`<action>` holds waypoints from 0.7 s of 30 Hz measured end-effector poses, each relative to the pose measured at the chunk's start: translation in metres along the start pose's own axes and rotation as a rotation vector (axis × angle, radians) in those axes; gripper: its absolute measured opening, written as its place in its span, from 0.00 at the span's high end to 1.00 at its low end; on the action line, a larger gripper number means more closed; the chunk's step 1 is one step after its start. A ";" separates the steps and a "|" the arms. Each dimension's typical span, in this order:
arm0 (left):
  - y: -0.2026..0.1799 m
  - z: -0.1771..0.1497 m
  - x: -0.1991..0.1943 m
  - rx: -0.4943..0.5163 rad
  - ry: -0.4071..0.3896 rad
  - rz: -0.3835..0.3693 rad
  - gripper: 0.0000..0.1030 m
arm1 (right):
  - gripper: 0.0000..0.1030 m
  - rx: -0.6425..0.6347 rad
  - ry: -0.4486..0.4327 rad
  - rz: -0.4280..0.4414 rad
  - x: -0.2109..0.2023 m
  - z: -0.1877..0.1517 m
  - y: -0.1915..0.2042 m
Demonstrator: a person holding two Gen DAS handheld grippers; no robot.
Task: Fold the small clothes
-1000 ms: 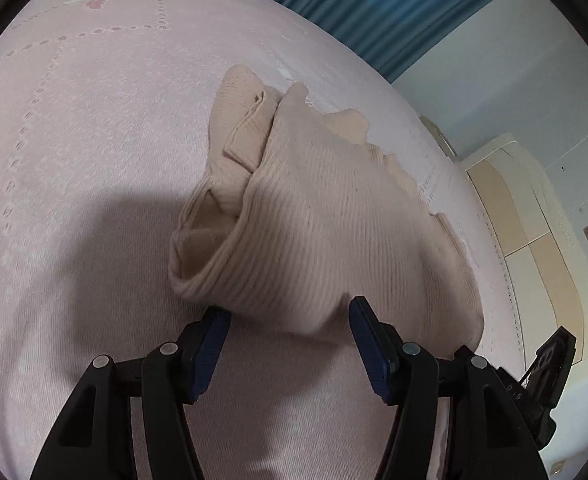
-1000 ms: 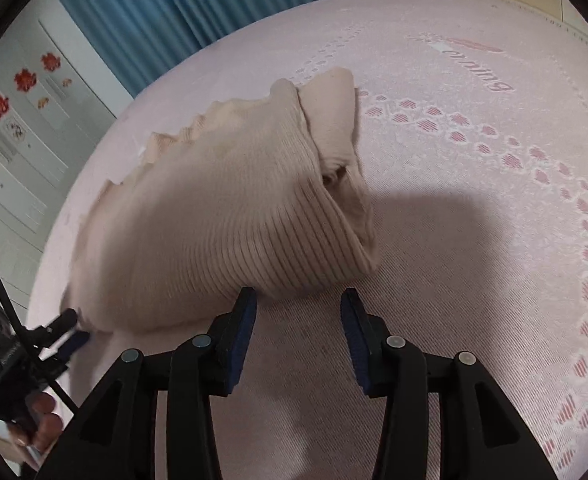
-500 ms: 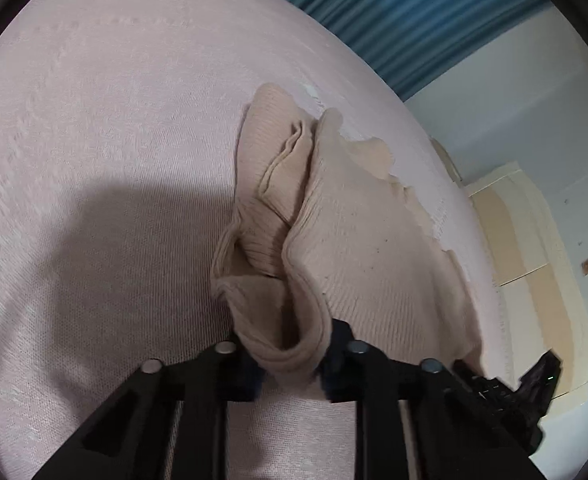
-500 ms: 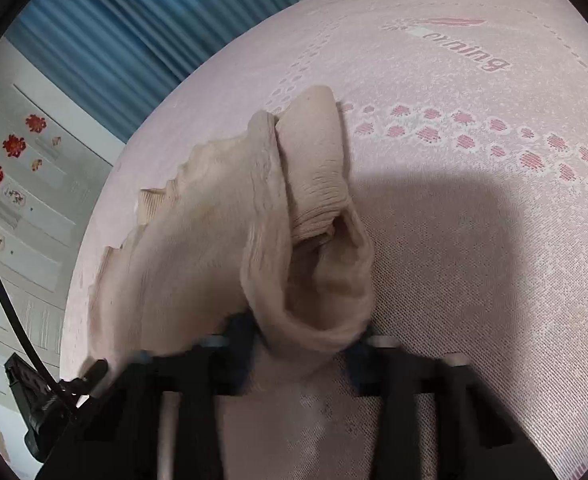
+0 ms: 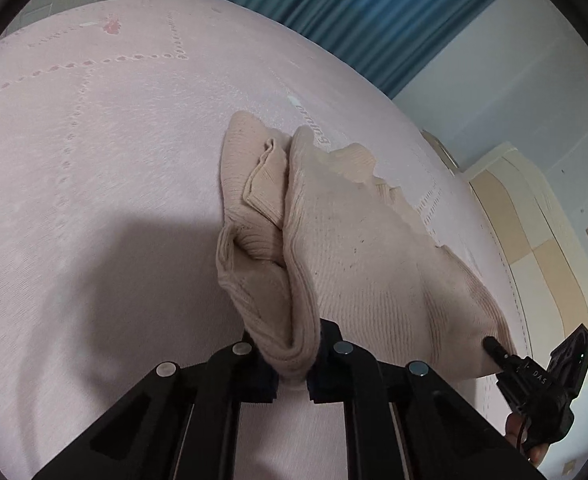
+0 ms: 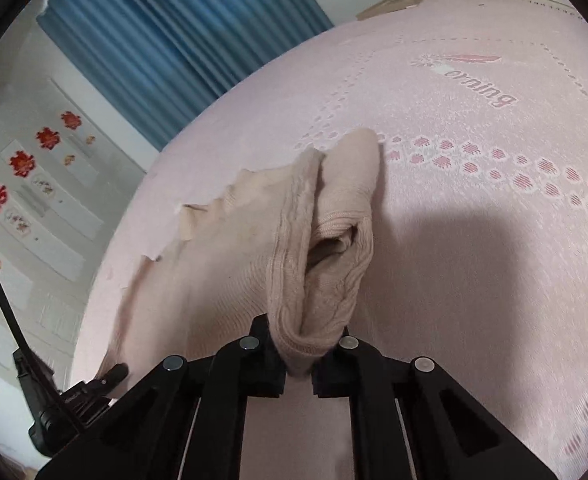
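A pale pink bedspread (image 5: 94, 184) covers the whole work surface, woven with dotted lines and small heart-like motifs; in the right wrist view the motifs turn deeper pink toward the right, and a feather design with lettering sits near the far edge. A beige ribbed knit garment (image 5: 357, 256) lies on this spread, its near edge lifted and bunched at both corners while the rest rests flat, with a scalloped hem at its far side. The left gripper (image 5: 294, 364) is clamped on one near corner, the cloth pinched into a thick fold between its pads; its jaws have just been closing onto that fold. The right gripper (image 6: 298, 362) is likewise clamped on the other near corner (image 6: 317, 312), its jaws also just closed around a rolled bundle of knit. Each tool shows at the edge of the other's view, with what is probably a fingertip beneath it, though the edge is too distorted to be sure. Behind the bed hangs a blue pleated curtain (image 6: 174, 40). A pale wall carries red flower stickers (image 6: 22, 162), and a cream and tan panelled headboard (image 5: 533, 248) stands on the other side.
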State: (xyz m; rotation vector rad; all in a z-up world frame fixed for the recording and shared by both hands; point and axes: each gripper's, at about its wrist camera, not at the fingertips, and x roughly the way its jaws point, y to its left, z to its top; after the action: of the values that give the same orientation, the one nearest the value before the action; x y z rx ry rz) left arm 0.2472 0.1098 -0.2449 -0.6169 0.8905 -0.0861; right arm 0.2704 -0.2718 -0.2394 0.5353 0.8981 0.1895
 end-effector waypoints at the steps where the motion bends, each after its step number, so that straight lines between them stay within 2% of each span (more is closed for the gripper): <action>1: 0.003 -0.005 -0.007 -0.008 0.002 -0.008 0.91 | 0.92 -0.011 0.005 0.006 -0.007 -0.005 0.001; 5: 0.018 -0.039 -0.040 -0.046 0.018 -0.022 0.91 | 0.92 -0.008 0.038 0.024 -0.036 -0.039 -0.001; 14: 0.019 -0.089 -0.090 0.054 0.074 0.013 0.90 | 0.91 -0.087 0.102 -0.031 -0.093 -0.095 0.004; 16: 0.019 -0.097 -0.096 0.083 0.095 0.035 0.87 | 0.88 -0.128 0.124 -0.063 -0.100 -0.106 0.006; 18: 0.020 -0.102 -0.102 0.110 0.096 0.071 0.80 | 0.84 -0.176 0.131 -0.095 -0.105 -0.112 0.008; 21: 0.018 -0.100 -0.109 0.144 0.077 0.120 0.71 | 0.84 -0.205 0.113 -0.083 -0.116 -0.111 0.010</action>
State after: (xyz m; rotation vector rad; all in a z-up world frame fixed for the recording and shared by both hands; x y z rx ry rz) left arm 0.0996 0.1131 -0.2249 -0.4271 0.9848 -0.0657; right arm 0.1122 -0.2666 -0.2097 0.2986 0.9961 0.2357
